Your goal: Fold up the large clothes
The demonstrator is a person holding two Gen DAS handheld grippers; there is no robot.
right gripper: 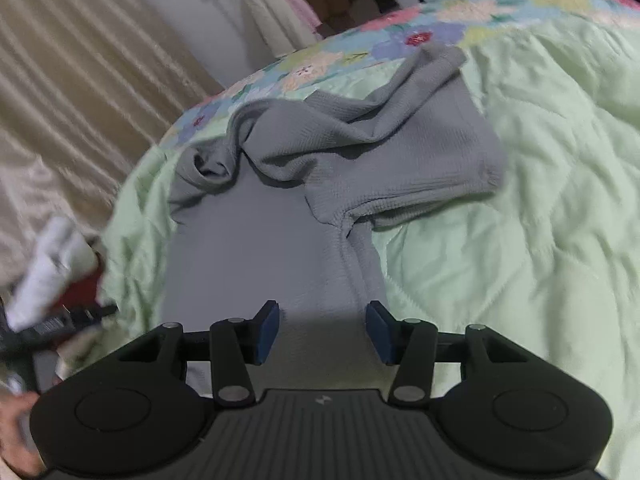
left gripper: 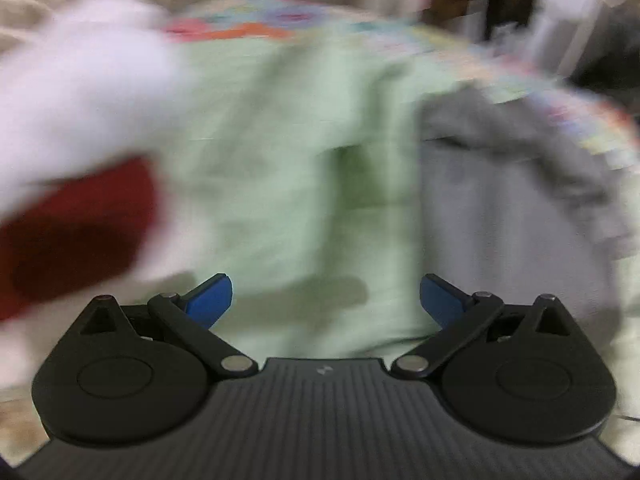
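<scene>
The bed (right gripper: 540, 208) filled most of both views, covered by a pale green quilted spread with a flowered border (right gripper: 320, 64) running along its far edge from about nine o'clock up to one o'clock in the right wrist view. Beyond that edge hung beige striped curtains (right gripper: 80, 80) at ten o'clock.

The grey knitted garment (right gripper: 380, 148) lay on the spread at the middle of the right wrist view. Its body ran flat from six o'clock up toward the centre, and a sleeve and upper part were bunched in folds from ten o'clock across to two o'clock. In the left wrist view the same garment (left gripper: 500, 208) showed blurred at three o'clock, lying on the green spread (left gripper: 280, 160).

A white, blurred shape with a dark red patch (left gripper: 72, 232) covered nine to eleven o'clock of the left wrist view; what it was could not be told.

The right tool (right gripper: 322, 330) sat at six o'clock just above the garment's flat body, its blue pads (right gripper: 267, 332) parted about halfway with grey cloth showing in the gap, and the pads did not press on it. The left tool (left gripper: 325, 300) stood wide apart over the green spread, gripping nothing.
</scene>
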